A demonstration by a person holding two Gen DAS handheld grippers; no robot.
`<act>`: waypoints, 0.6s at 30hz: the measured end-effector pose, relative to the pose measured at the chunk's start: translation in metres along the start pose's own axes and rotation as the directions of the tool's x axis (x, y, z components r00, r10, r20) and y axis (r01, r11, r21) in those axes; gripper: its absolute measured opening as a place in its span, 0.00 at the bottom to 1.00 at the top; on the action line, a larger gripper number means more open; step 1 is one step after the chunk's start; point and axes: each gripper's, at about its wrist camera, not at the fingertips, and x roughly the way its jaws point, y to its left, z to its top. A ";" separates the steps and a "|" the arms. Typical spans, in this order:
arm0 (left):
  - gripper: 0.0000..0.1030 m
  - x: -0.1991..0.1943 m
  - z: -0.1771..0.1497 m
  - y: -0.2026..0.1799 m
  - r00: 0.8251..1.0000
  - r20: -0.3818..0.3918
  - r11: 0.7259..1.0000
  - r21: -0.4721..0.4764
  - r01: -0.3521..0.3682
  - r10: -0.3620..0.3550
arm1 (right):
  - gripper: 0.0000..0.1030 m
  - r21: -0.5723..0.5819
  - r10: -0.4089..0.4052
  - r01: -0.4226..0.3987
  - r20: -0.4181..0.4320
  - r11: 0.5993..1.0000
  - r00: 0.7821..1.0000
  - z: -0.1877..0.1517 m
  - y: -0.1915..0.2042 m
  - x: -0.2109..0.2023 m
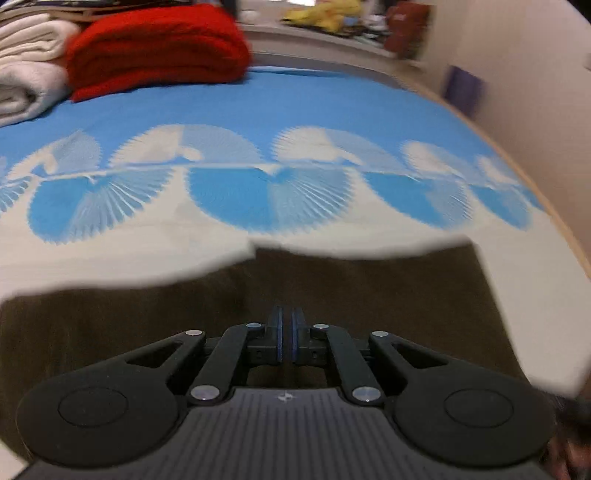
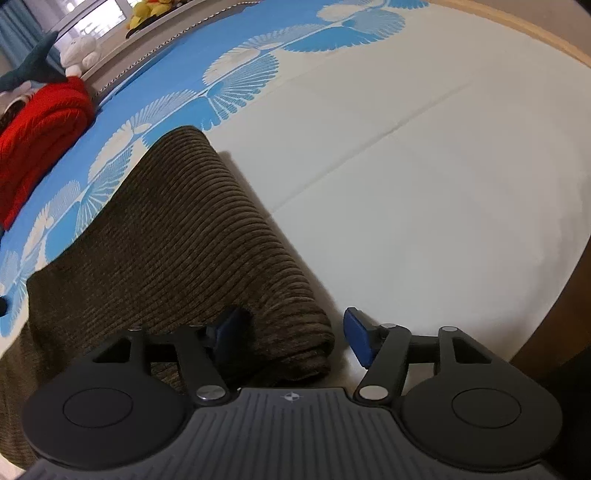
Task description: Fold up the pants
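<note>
Covering the bed (image 2: 424, 155), a blue-and-white sheet (image 1: 295, 107) carries brown pants (image 2: 192, 236).

Home bedroom. Bed (image 2: 424, 166) with blue-and-white fan-print sheet fills both views ahead of the tongs. Folded red blanket (image 1: 155, 48) and rolled white towels (image 1: 26, 66) stacked far ahead-left of the left tongs, at the bed's far end. Ledge (image 1: 314, 37) behind the bed carries plush toys: yellow one (image 1: 325, 13), white one (image 2: 79, 50), dark shark-like one (image 2: 33, 68). Window with blue curtain (image 2: 14, 33) far ahead-left of the right tongs. Plain cream wall (image 1: 517, 74) to the right of the bed.
</note>
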 end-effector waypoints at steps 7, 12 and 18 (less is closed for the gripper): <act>0.05 0.000 -0.097 -0.033 0.995 -0.093 0.966 0.257 -0.007 0.032 | 0.35 -0.011 0.005 -0.004 0.048 1.000 0.999 -0.003 0.004 -0.006; 0.06 -0.027 -0.095 -0.035 0.999 -0.014 0.976 0.213 0.046 -0.044 | 0.36 -0.028 0.023 -0.021 0.099 0.999 0.995 -0.008 0.004 -0.019; 0.06 -0.019 -0.105 -0.029 0.998 -0.061 0.977 0.209 0.046 -0.034 | 0.64 -0.013 0.021 -0.020 0.045 1.000 0.999 -0.010 -0.005 -0.010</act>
